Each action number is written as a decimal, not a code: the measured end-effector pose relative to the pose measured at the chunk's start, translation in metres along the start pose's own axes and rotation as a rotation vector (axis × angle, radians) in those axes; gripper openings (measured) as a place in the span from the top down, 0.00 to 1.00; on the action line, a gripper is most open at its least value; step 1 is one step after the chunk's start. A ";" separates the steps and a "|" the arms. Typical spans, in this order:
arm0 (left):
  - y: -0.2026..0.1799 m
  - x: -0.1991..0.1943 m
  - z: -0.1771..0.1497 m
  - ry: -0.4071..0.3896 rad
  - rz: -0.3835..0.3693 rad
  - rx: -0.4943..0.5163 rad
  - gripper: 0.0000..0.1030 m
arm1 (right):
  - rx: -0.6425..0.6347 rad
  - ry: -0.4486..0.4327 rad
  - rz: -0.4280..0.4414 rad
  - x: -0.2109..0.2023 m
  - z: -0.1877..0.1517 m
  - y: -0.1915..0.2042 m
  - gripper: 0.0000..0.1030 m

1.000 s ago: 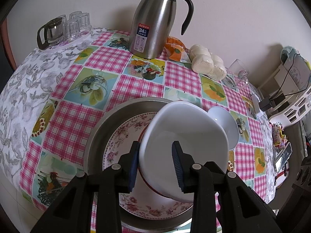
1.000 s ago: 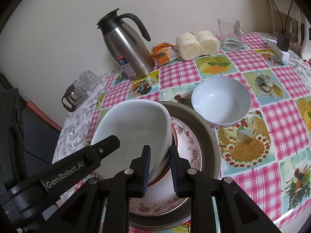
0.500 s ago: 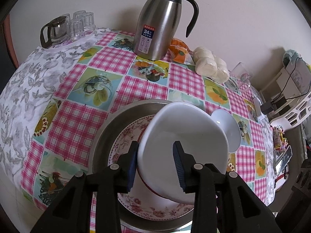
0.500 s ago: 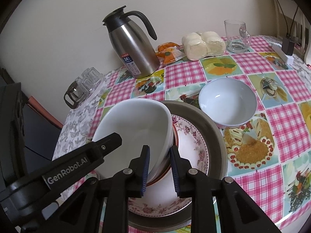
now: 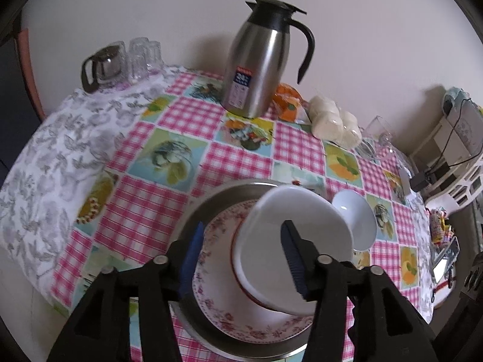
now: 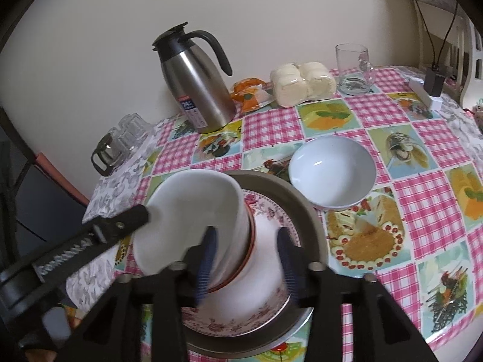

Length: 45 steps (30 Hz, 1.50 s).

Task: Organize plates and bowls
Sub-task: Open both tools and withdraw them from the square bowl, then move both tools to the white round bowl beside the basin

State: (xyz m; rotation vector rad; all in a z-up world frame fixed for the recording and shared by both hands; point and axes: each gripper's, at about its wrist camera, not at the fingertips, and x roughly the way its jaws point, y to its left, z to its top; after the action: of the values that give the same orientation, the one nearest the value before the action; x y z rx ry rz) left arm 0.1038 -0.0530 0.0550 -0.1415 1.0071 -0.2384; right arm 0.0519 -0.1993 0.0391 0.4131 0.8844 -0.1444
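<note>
Pink-checked oilcloth with fruit and food pictures covers the table (image 6: 422, 193), which stands against a plain pale wall. Nearest the cameras, the left gripper (image 5: 241, 259) is opening its jaws; the blue pads stand either side of the near rim of the white bowl (image 5: 299, 241) without pressing on it. The right gripper (image 6: 246, 267) is opening too, its blurred blue pads astride the bowl's opposite wall, with clear gaps showing. That white bowl sits tilted on a red-rimmed dish (image 6: 252, 241), which lies on the floral plate (image 5: 217, 271), itself inside the metal pan (image 6: 311, 229). In the right wrist view the left gripper's black finger (image 6: 90, 238) reaches across to the bowl's rim. Just beyond the pan, touching or almost touching its edge, a second pale bowl (image 6: 332, 172) rests upright on the cloth. Farther back stand a steel thermos jug (image 5: 256, 66), an orange packet (image 6: 250, 93), wrapped white buns (image 6: 302, 84) and a glass mug (image 6: 354, 69). At the far left corner sit a small glass teapot (image 5: 102, 66) and clear cups (image 5: 143, 55).
</note>
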 end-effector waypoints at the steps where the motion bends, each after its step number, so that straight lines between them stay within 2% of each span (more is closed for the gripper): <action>1: 0.002 -0.002 0.001 -0.009 0.005 -0.005 0.43 | -0.001 0.000 -0.006 0.000 0.000 0.000 0.44; 3: 0.005 -0.003 0.002 -0.017 0.023 -0.010 0.41 | 0.000 0.002 -0.010 0.000 0.000 -0.002 0.39; 5: 0.008 -0.002 0.002 -0.020 0.047 -0.013 0.35 | 0.001 0.003 -0.016 0.000 0.000 -0.003 0.31; 7: 0.012 -0.001 0.002 -0.028 0.067 -0.025 0.18 | -0.003 0.002 -0.027 0.001 0.000 -0.004 0.28; 11: 0.020 0.000 0.002 -0.041 0.102 -0.047 0.18 | -0.008 0.002 -0.046 0.002 0.000 -0.004 0.17; 20: 0.029 0.008 0.000 -0.023 0.145 -0.055 0.17 | -0.005 0.000 -0.063 0.003 0.001 -0.008 0.03; 22: 0.031 0.010 0.001 -0.016 0.154 -0.057 0.06 | -0.002 -0.004 -0.067 0.002 0.001 -0.009 0.00; 32: 0.038 0.011 0.000 -0.023 0.203 -0.063 0.06 | 0.013 -0.028 -0.090 -0.003 0.004 -0.017 0.00; 41: 0.033 0.007 0.001 -0.033 0.195 -0.053 0.06 | 0.013 -0.031 -0.088 -0.009 0.006 -0.023 0.00; 45: 0.023 -0.002 0.001 -0.062 0.184 -0.038 0.06 | 0.016 -0.036 -0.083 -0.014 0.008 -0.028 0.00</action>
State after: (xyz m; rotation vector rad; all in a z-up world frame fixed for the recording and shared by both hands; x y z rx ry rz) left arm 0.1069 -0.0301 0.0515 -0.0894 0.9572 -0.0471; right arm 0.0404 -0.2287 0.0460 0.3882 0.8658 -0.2347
